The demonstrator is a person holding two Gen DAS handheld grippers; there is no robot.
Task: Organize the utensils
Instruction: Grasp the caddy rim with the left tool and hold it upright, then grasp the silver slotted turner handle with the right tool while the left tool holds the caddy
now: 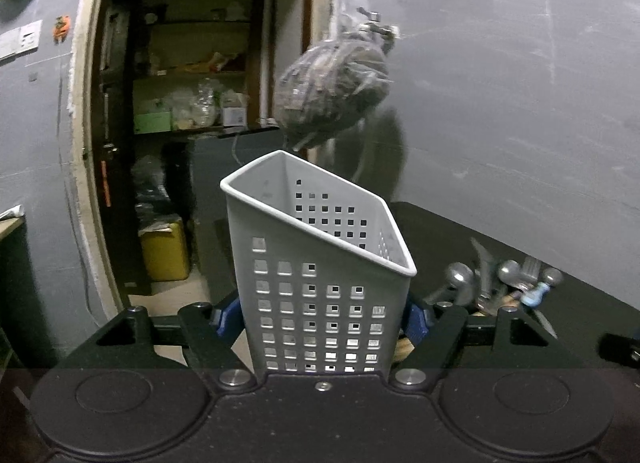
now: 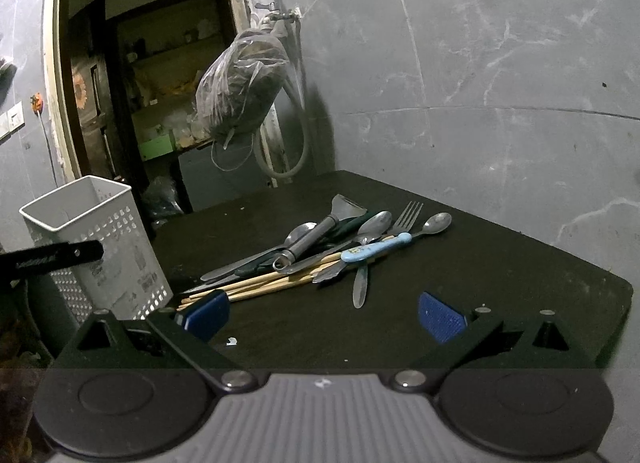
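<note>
Between the blue pads of the left gripper (image 1: 322, 321) sits the white plastic holder with square holes (image 1: 316, 283), squeezed tight on both sides and standing a bit tilted, by the left edge of the black table (image 2: 500, 263). Near the middle of the table lies a messy pile of metal spoons, forks and wooden sticks (image 2: 320, 253), with a light blue handle (image 2: 376, 247) on top. Just in front of the pile, the right gripper (image 2: 324, 319) has its jaws wide apart and holds nothing. A see-through plastic bag (image 2: 240, 83) hangs on the grey wall behind.
</note>
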